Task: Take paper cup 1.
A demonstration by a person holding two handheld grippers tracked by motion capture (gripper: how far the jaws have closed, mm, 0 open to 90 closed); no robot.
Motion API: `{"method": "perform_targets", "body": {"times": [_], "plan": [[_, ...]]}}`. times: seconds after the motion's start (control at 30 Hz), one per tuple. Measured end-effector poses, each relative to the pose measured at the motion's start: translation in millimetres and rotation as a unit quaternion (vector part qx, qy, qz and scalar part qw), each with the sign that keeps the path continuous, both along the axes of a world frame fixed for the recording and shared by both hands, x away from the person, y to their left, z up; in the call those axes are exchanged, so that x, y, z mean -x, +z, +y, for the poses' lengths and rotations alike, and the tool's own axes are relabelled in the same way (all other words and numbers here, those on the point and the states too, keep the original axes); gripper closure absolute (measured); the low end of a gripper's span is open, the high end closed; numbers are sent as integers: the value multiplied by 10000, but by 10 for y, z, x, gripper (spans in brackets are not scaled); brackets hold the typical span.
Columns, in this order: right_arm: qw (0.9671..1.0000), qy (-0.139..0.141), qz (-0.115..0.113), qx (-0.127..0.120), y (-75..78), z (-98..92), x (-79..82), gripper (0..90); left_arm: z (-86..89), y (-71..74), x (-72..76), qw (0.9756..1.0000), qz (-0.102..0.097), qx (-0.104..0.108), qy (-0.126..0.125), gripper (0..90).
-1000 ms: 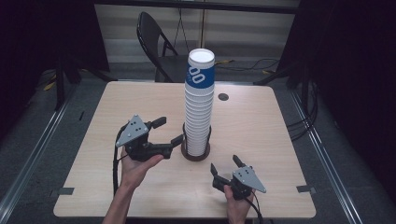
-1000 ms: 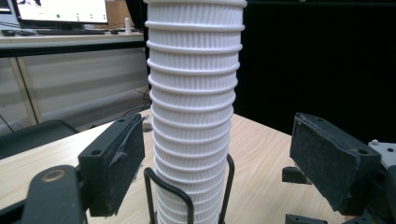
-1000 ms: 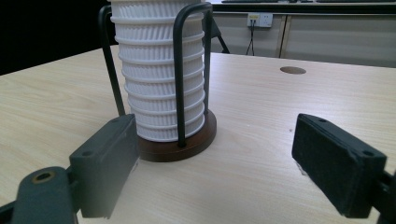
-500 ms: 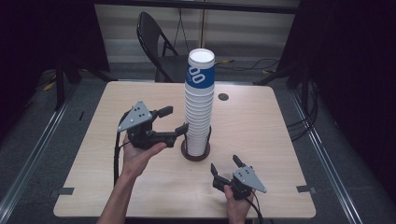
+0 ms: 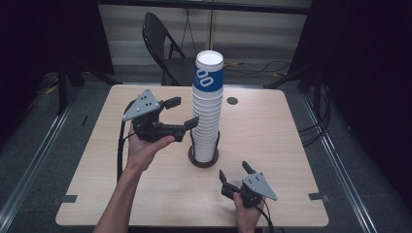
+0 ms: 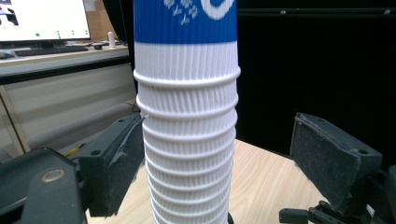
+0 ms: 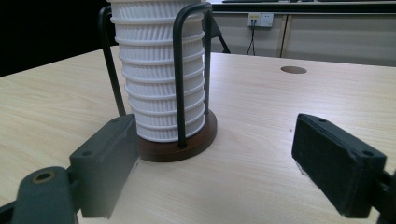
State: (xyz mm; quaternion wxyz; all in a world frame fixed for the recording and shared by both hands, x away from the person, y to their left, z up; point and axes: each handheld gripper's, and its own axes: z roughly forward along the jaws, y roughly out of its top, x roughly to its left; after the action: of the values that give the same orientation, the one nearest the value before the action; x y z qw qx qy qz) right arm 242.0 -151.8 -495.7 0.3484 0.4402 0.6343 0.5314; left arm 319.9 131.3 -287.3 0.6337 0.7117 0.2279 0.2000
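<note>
Nearest to me, my right gripper point(image 5: 236, 171) rests low on the near right part of the pale wooden table point(image 5: 291, 145), held in my right hand point(image 5: 247, 213). Its two black jaws stand well apart with nothing between them; in the right gripper view they frame the round dark brown wooden base point(image 7: 187, 144) of the cup holder, which sits a little farther off, untouched. Black wire uprights point(image 7: 180, 74) rise from that base around the lowest cups.

Farther in and to the left, my left hand point(image 5: 145, 148) holds my left gripper point(image 5: 182, 112) up off the table, level with the middle of the tall stack of ribbed white paper cups point(image 5: 208, 116). Its jaws have just been opening. The stack stands between them in the left gripper view: the left-hand pad point(image 6: 119, 163) lies right against the ribbed wall, perhaps just brushing it, though I cannot tell for sure from this close angle, and the other pad point(image 6: 334, 163) stands clear of the cups. So I have no grip on the stack.

The stack stands in its holder at the middle of the table, and its topmost cup point(image 5: 209, 73) wears a blue band with white marks. Beyond the far edge of the table stands a dark folding chair point(image 5: 163, 46).
</note>
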Motion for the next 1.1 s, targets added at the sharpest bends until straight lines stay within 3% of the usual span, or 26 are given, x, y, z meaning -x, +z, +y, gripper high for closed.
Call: {"method": "perform_targets", "body": {"times": [0.2,0.37,0.4,0.57,0.67,0.8,1.1], "plan": [[10000,4,-5,-10,0,-3,2,142,-16,121,-36,9999,-22,96,-34,165],[10000,3,-12,4,0,-1,2,142,-55,209,-87,10000,-28,54,-61,157],[10000,3,-8,2,0,-1,2,142,-78,248,-98,9999,-96,-31,-37,158],[10000,4,-5,3,0,0,0,140,-108,358,-139,9998,-184,-19,-7,158],[10000,8,-12,2,-1,0,-1,140,-140,390,-171,9997,-210,-74,67,157],[10000,24,-3,15,0,0,-2,140,-163,420,-225,9999,-156,19,13,157],[10000,6,-28,-13,-1,-5,5,142,-244,480,-337,9998,-162,-85,46,157]]}}
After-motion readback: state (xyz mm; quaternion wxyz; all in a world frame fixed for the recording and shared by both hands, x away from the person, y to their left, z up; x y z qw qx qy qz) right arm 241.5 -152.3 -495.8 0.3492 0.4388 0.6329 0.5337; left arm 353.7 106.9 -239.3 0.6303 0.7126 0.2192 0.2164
